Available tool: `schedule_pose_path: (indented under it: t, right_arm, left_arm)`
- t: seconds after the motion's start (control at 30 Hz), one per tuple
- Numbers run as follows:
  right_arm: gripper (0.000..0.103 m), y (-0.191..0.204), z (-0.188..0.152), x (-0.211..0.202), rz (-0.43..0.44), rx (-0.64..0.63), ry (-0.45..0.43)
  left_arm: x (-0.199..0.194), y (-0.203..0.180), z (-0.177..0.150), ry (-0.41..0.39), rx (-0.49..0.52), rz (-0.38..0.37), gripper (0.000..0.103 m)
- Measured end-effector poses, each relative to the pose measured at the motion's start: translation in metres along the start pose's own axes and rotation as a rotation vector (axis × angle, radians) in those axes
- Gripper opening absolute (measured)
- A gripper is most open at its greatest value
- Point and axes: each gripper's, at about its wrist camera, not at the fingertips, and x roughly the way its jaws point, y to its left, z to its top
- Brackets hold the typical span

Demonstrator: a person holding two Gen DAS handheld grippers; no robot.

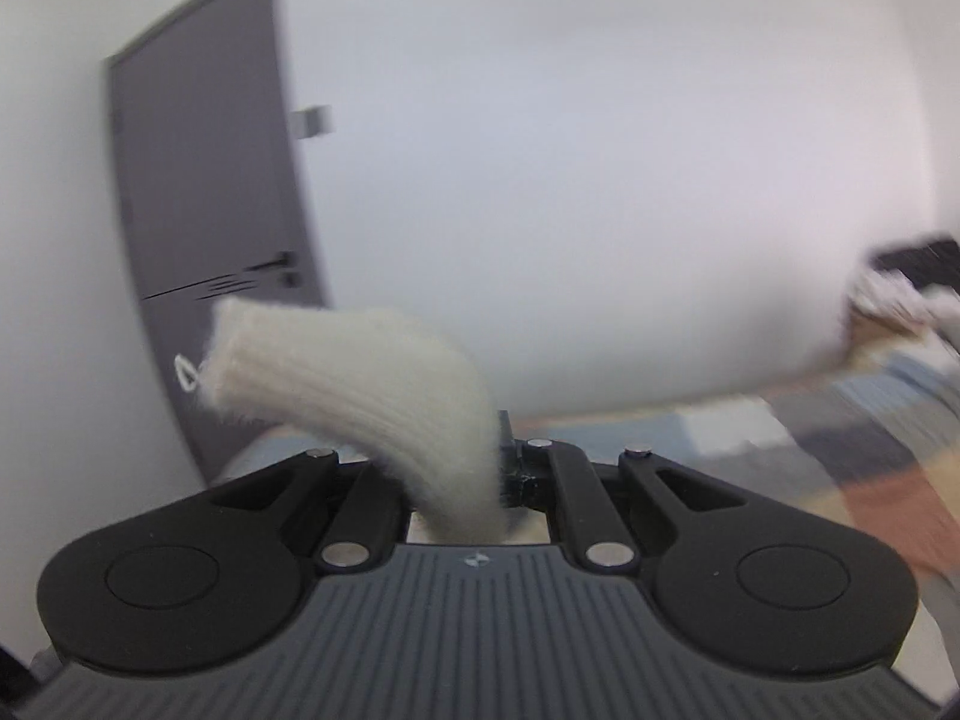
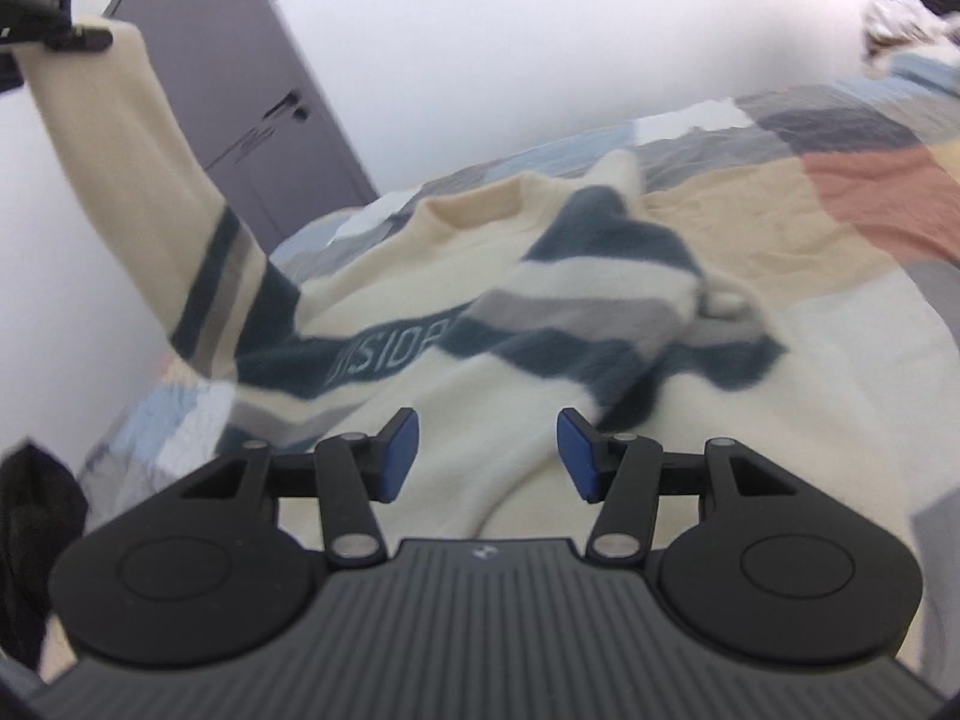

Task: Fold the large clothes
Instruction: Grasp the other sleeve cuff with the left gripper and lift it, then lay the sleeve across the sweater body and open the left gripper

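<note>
Left gripper (image 1: pixel 474 480) clamped shut on the ribbed cuff (image 1: pixel 336 372) of a cream sweater (image 2: pixel 456 396), cuff end curling up and away toward 10 o'clock in the left wrist view, against a grey door (image 1: pixel 210 180) and a white wall (image 1: pixel 600 180). Seen from the right wrist, the same left gripper (image 2: pixel 90 39) sat at the far 10 o'clock corner, pinching the tip of the sleeve (image 2: pixel 138 180) and holding it raised clear of the bed, the sleeve stretched from there down toward 4 o'clock to the shoulder. Banded across the sleeve and chest in dark teal and grey, with pale lettering on the chest band, partly blurred. Body of the sweater spread on a patchwork quilt (image 2: pixel 840 198) of tan, rust, grey and blue patches, collar (image 2: pixel 480 204) at 12 o'clock of the garment, other sleeve folded over the chest toward 2 o'clock. Right gripper (image 2: pixel 487 456) open, blue pads (image 2: pixel 399 456) well apart and nothing between them, hovering just above the lower cream part of the sweater. Dark cloth (image 2: pixel 36 540) bunched at 8 o'clock at the bed's edge; a blurred dark and white heap (image 2: pixel 912 6) at 1 o'clock, too smeared to identify.
</note>
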Motion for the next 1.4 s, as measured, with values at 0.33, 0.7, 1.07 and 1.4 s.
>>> schedule_pose_path:
  t: [0.33, 0.7, 1.07, 1.4]
  right_arm:
    - [0.056, -0.047, -0.002, -0.019, -0.106, 0.168, -0.046]
    - [0.056, -0.069, -0.003, -0.021, -0.163, 0.211, -0.079]
    - [0.056, -0.054, -0.004, -0.021, -0.197, 0.121, -0.121]
    - [0.057, -0.017, -0.012, -0.005, -0.145, -0.001, -0.009]
  left_arm:
    - [0.01, -0.11, -0.132, 0.249, 0.061, -0.182, 0.009]
    - [0.012, -0.131, -0.221, 0.431, -0.032, -0.25, 0.024]
    - [-0.049, -0.063, -0.187, 0.508, -0.196, -0.461, 0.088]
    - [-0.039, 0.017, -0.237, 0.531, -0.35, -0.349, 0.088]
